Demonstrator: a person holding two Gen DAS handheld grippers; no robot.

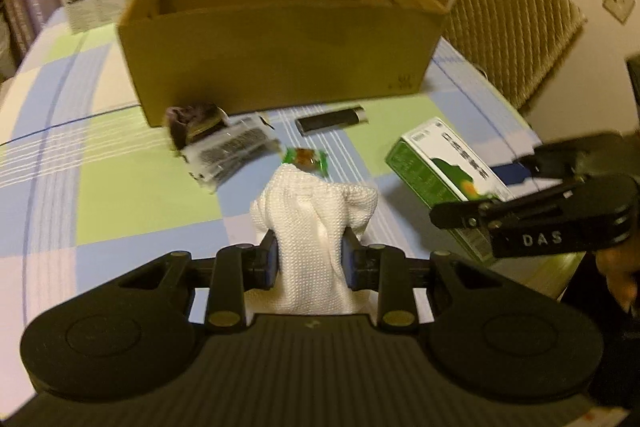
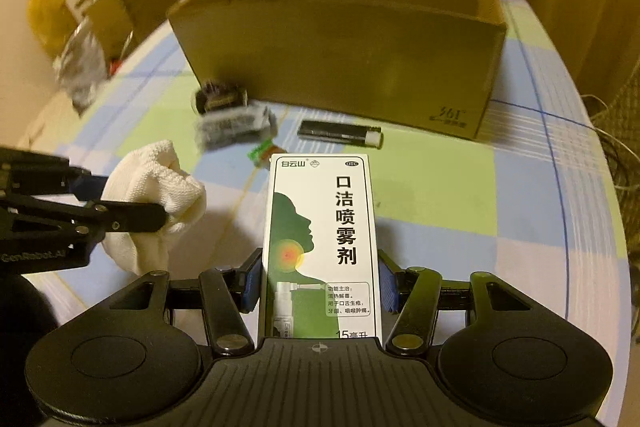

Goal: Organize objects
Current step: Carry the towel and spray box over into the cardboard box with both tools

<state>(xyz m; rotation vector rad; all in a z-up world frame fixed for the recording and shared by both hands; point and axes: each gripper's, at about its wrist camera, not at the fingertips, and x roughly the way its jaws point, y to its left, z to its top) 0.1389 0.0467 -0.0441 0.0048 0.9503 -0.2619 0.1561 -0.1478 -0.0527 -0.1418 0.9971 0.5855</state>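
My left gripper (image 1: 308, 259) pinches a white cloth (image 1: 316, 223) and my right gripper (image 2: 320, 279) clamps a green-and-white spray box (image 2: 320, 239), both over the checked tablecloth (image 1: 132, 187). Ahead lie a candy (image 1: 306, 159), a lighter (image 1: 332, 120) and dark packets (image 1: 220, 139) before the open carton (image 1: 280, 55).

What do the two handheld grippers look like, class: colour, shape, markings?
Both the left gripper and the right gripper are matte black, with round discs either side of a ribbed base, brass-coloured pivot pins and blue finger pads. White letters "DAS" mark the right one's side.
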